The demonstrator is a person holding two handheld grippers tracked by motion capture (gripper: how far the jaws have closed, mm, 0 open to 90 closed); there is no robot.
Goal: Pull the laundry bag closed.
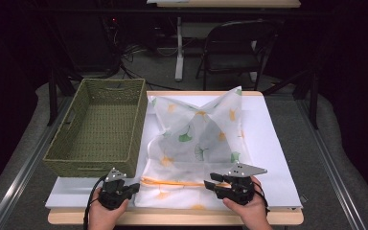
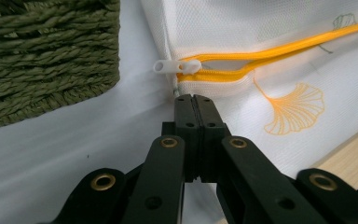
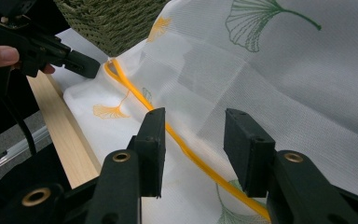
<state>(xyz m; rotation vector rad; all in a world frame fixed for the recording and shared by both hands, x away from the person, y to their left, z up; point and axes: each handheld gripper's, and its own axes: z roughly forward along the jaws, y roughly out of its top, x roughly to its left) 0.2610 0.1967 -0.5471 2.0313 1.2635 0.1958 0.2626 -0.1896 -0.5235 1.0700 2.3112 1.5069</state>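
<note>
A: Where is the mesh bag (image 1: 196, 143) seen?

B: It is spread on the white table cover (image 1: 273, 143), just beside the woven green basket (image 1: 98, 127), with its far part bunched up into a peak. Green and orange leaf prints are scattered over the white mesh. The orange zipper (image 1: 172, 182) is run along the near edge, close to the wooden table edge (image 1: 172, 218).

A: How is the left gripper (image 1: 133, 188) set?

B: Its jaws are pressed together, tip to tip, as seen in the left gripper view (image 2: 195, 97). The tips are placed at the bag's corner, right under the zipper's end. Whether a bit of mesh is pinched between them cannot be told. The white zipper pull (image 2: 176, 66) is left lying just beyond the tips, untouched.

A: And the right gripper (image 1: 209, 183)?

B: Its jaws are held spread, as shown in the right gripper view (image 3: 193, 140), with the zipper (image 3: 186, 149) passing through the gap between them. Neither pad is seen pressed on it. The gripper is held low over the bag's near edge, well apart from the left one
</note>
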